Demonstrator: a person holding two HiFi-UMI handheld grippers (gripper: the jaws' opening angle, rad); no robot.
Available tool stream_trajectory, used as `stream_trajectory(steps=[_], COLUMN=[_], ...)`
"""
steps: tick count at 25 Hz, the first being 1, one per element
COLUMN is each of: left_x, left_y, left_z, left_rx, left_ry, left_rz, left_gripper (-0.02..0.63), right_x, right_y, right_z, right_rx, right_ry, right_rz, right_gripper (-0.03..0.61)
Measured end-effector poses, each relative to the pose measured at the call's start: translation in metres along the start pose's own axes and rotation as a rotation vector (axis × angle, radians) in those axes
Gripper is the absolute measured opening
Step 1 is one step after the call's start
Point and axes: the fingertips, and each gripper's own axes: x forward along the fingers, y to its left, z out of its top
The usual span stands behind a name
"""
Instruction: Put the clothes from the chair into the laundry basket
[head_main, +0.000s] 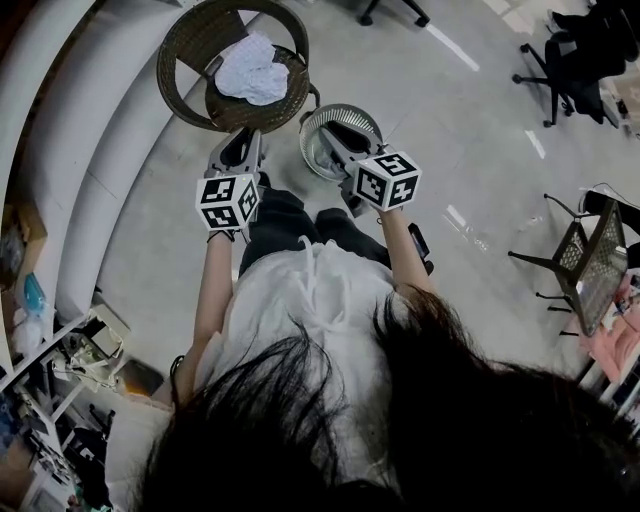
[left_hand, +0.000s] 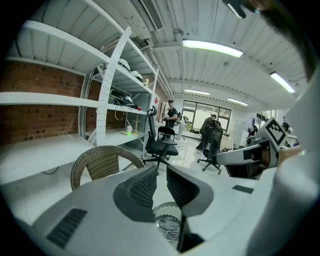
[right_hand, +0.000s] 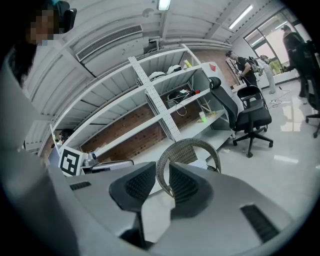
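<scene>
Dark hair (head_main: 400, 420) filled the foreground as a person held the left gripper (head_main: 238, 140) and right gripper (head_main: 335, 135) forward, both empty with jaws narrowly parted, apparently poised to reach. White clothes (head_main: 252, 70) lay on the wicker chair (head_main: 176, 62) (laundry basket (head_main: 345, 108) just beside).
</scene>
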Motion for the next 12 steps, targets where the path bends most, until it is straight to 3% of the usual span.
stream_trajectory(steps=[12], left_x=[0.03], left_y=[0.125], left_z=[0.009], left_rx=[0.006], left_ry=[0.068], left_rz=[-0.036], left_gripper=[0.074], right_x=[0.128], right_y=[0.013], right_z=[-0.014], right_rx=[0.013], right_ry=[0.102], right_rz=[-0.078], right_gripper=[0.094])
